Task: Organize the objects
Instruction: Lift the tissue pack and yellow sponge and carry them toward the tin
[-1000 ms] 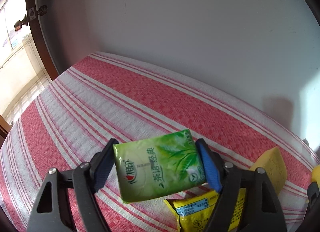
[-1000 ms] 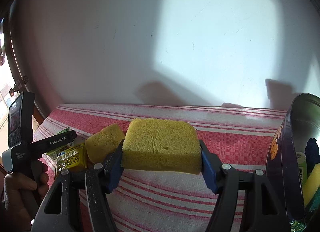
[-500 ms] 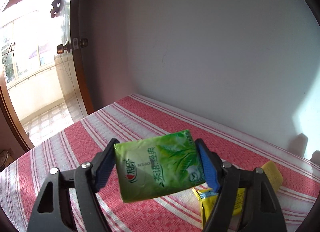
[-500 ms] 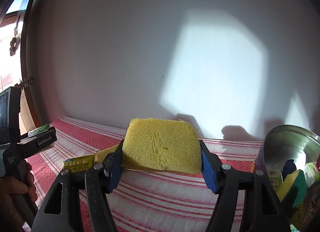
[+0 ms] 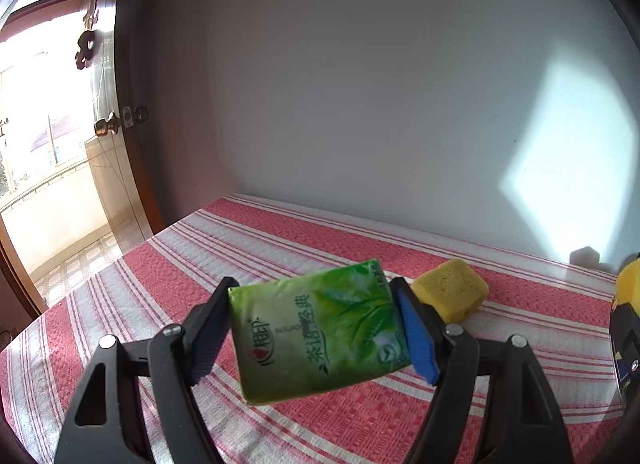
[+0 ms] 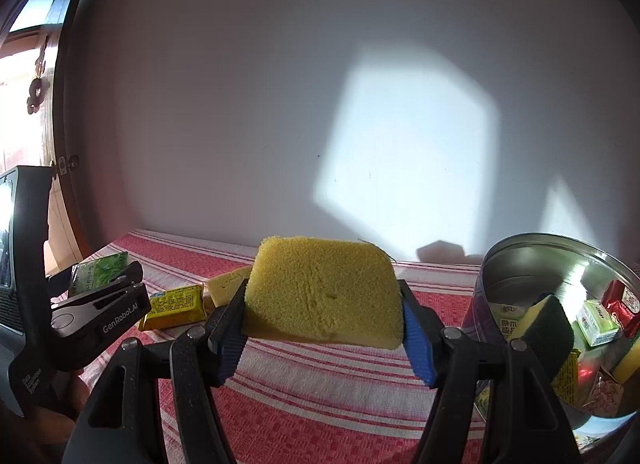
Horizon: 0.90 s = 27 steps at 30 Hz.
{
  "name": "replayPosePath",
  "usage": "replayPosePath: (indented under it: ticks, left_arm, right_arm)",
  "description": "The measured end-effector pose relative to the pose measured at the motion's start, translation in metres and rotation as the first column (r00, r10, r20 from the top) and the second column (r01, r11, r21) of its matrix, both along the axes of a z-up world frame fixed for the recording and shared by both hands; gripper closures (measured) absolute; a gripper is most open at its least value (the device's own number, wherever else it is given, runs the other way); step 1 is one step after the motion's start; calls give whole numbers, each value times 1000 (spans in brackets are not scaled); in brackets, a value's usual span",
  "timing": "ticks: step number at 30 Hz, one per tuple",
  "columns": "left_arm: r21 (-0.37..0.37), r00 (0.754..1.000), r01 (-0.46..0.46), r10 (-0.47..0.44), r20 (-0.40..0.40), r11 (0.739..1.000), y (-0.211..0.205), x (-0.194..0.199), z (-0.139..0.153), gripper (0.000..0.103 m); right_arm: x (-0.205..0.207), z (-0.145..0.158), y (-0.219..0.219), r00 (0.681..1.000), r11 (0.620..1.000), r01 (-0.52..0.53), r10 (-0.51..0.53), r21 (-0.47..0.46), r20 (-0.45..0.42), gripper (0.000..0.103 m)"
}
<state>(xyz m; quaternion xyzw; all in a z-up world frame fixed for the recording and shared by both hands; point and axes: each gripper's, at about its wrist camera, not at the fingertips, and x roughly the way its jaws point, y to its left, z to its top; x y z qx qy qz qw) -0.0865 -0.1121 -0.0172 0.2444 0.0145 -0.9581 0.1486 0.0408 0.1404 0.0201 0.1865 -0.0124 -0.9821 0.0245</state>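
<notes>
Now both hands have lifted their loads clear of the red-and-white striped tablecloth (image 5: 168,276), and the views have swung up: a second ago the left wrist camera looked mostly down at cloth, while now wall and the balcony door (image 5: 120,111) fill the frame. The left gripper (image 5: 316,336) is clamped on a green plastic tissue pack printed with tea leaves (image 5: 316,332), tilted between the blue pads and hanging above the cloth; its jaws have narrowed a touch over the last second with the pack between them throughout. Just beyond its right finger, a small yellow sponge block (image 5: 450,294) lies on the cloth. The yellow foil packet (image 6: 174,306), which sat below the gripper earlier, shows now only in the right wrist view, to that gripper's left

The right gripper (image 6: 324,328) is closed on a larger yellow sponge (image 6: 324,288), squeezed level between its pads and off the table. To its right the round metal tin (image 6: 520,264) has come much further into view, open and already holding a green-backed sponge (image 6: 548,324), small cartons and sachets

That suggests both items are being carried toward the tin, with the sponge closest to being dropped in; the small sponge and the packet seem left to collect
</notes>
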Motion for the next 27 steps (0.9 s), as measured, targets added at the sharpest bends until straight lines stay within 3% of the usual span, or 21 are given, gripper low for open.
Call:
replayPosePath:
  ticks: [27]
  left_arm:
    - [-9, 995, 98, -98, -21, 995, 51, 56, 2, 26]
  right_arm:
    - [53, 10, 48, 999, 999, 38, -38, 10, 10, 34]
